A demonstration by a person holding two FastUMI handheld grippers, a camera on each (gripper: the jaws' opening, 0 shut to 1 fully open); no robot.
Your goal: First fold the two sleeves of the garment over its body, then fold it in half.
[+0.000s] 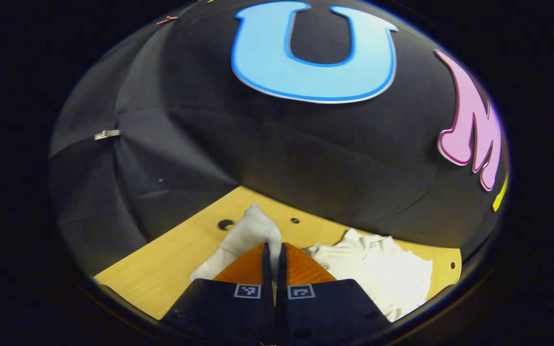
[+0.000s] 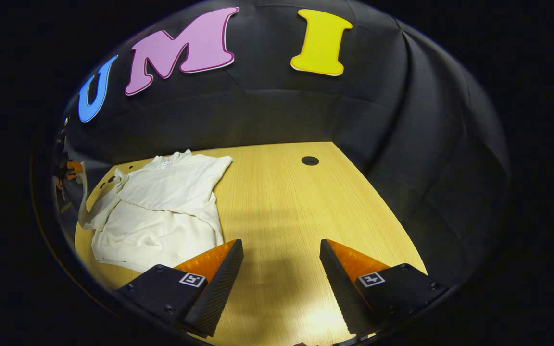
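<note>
A white long-sleeved garment [image 2: 161, 211] lies flat on the wooden table [image 2: 282, 192], with one sleeve [image 2: 171, 192] folded across its body. In the left gripper view my left gripper [image 1: 273, 250] is shut on the other sleeve [image 1: 253, 230], whose cloth stands up between the fingers, lifted off the table; the garment's body [image 1: 378, 269] lies to its right. In the right gripper view that left gripper [image 2: 68, 170] appears small at the far left, with the lifted sleeve [image 2: 82, 192] hanging from it. My right gripper [image 2: 281, 245] hangs open above bare table, right of the garment, nothing between its fingers.
The tabletop has a round hole [image 2: 309, 160] near the back, and two smaller holes [image 1: 225, 224] show behind the lifted sleeve. Black cloth walls close in behind and on both sides. Bare wood stretches right of the garment.
</note>
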